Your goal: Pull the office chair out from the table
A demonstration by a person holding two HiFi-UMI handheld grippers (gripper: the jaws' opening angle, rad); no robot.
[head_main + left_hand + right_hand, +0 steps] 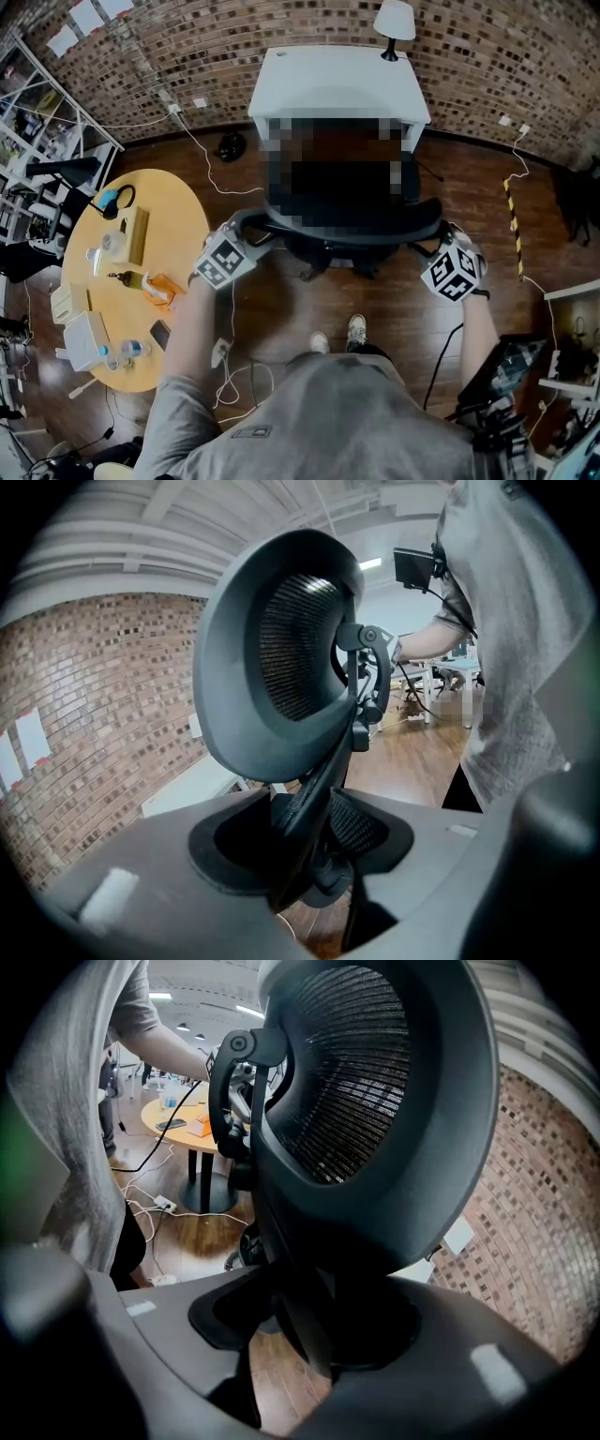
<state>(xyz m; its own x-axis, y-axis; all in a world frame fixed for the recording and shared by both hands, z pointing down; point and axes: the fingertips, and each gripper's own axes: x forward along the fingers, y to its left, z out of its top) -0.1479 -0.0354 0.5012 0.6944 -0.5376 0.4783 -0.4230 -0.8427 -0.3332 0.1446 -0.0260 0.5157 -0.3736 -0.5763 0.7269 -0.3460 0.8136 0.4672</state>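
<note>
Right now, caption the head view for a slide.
Left gripper and right gripper grip the office chair before the white table.

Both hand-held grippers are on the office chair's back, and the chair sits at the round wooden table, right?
No. The head view shows the office chair sitting at the white table; the round wooden table stands to the person's left. The left hand-held gripper and right hand-held gripper are on its back.
</note>
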